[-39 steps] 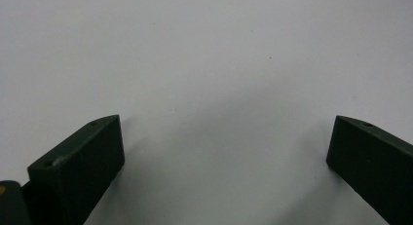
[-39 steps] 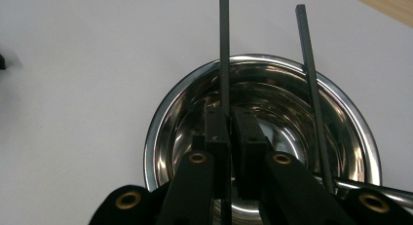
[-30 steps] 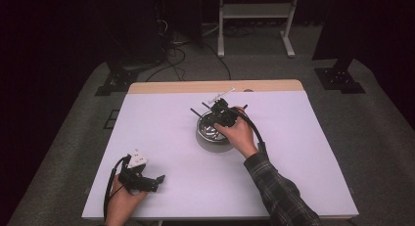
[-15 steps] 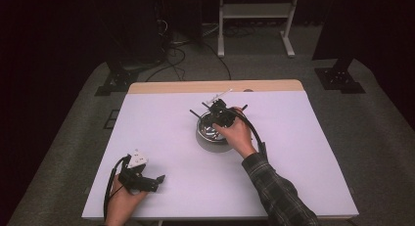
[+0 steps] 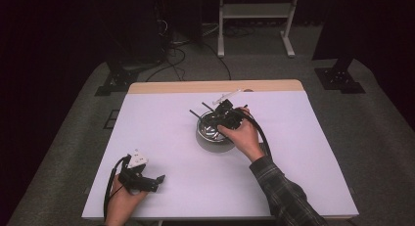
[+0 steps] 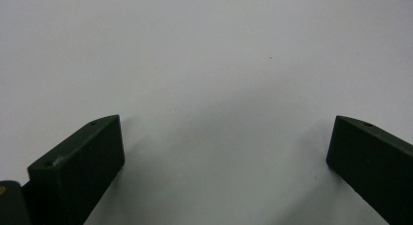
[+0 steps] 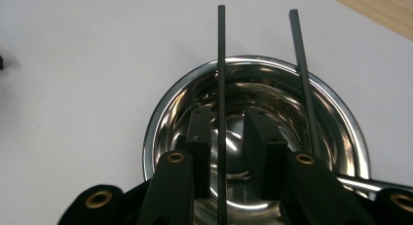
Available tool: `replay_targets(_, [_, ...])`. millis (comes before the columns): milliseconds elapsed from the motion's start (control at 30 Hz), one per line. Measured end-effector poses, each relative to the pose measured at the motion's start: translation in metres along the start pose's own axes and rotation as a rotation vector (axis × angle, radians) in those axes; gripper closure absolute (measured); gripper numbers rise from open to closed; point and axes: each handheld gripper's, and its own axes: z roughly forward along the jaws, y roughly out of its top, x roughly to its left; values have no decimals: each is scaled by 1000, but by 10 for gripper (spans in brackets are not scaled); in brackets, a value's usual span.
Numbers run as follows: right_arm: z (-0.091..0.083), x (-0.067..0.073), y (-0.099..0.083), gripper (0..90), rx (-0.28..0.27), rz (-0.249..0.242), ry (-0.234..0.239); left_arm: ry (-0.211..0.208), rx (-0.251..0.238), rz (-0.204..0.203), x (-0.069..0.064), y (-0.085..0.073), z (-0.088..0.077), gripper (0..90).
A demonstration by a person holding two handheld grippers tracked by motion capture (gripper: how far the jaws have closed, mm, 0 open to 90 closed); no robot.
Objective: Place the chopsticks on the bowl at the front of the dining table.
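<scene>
The right gripper (image 7: pixel 221 132) hangs over the steel bowl (image 7: pixel 160 113), and its jaws have just been opening: one black chopstick (image 7: pixel 221 49) runs up between the pads with a gap on the right side, so the grip looks released rather than clenched. A second chopstick (image 7: pixel 301 64) lies just beside it, resting across the far rim. This suggests that both sticks are now being left in the bowl and the placing step is about done. In the high view the hand sits where it was a second ago, at the bowl (image 5: pixel 211 137) near the table's far middle. The left gripper (image 6: pixel 224 152) rests open, nothing between its jaws, on the matte white table (image 6: pixel 204 49). The bowl is round, polished and mirror-bright; the sticks are thin, square-edged and dull black.
</scene>
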Motion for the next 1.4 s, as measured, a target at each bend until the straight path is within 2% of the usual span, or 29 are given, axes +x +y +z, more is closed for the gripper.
replay_targets(133, [-14, -3, -8, 799, -10, -2, -5, 2, 0, 3, 0, 0, 0, 0])
replay_targets(367, [-35, -14, -23, 857, -17, 1, -28, 0, 2, 1, 0, 0, 0, 0])
replay_targets(633, [-55, -31, -42, 843, -36, 33, -54, 1, 3, 4, 0, 0, 0, 0])
replay_targets(1033, [-68, -55, -74, 827, -27, 98, -92, -1, 3, 1, 0, 0, 0, 0])
replay_targets(1100, [-68, -58, -77, 822, -17, 96, -102, 0, 4, 0, 0, 0, 0, 0])
replay_targets(1400, [-62, -66, -92, 810, 15, 111, -107, -1, 3, -1, 0, 0, 0, 0])
